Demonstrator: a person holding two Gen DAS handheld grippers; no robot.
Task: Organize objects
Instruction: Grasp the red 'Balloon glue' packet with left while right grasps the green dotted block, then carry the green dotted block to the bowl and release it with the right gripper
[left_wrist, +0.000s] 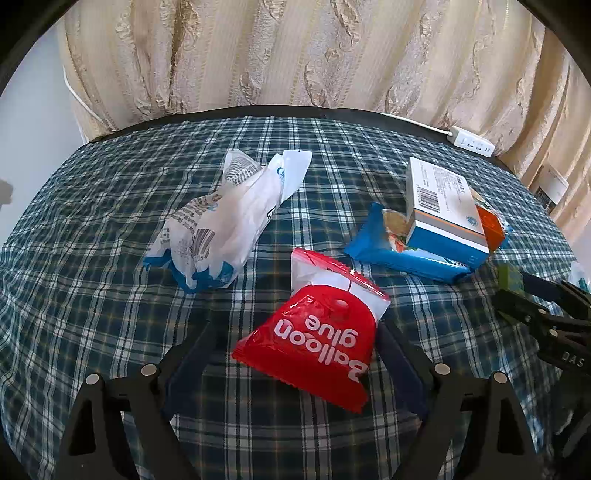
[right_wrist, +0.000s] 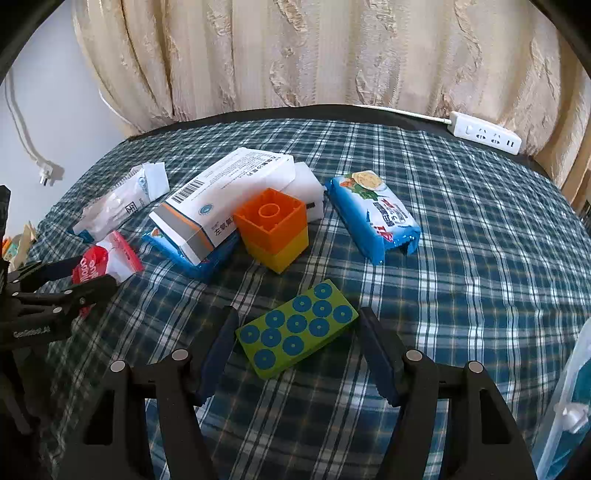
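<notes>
"Which claw had the green brick (right_wrist: 297, 328)?"

"The right gripper (right_wrist: 297, 334), open, straddled it. The brick lay just nearer than the orange block (right_wrist: 272, 218), long axis slanting across the jaws, pads apart from it."

"The left?"

"The left gripper (left_wrist: 295, 341) stood open around the red packet (left_wrist: 314, 332)."

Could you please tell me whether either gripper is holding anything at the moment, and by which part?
Nothing is held. The left gripper stands open around the red packet, the right gripper around the green block.
</notes>
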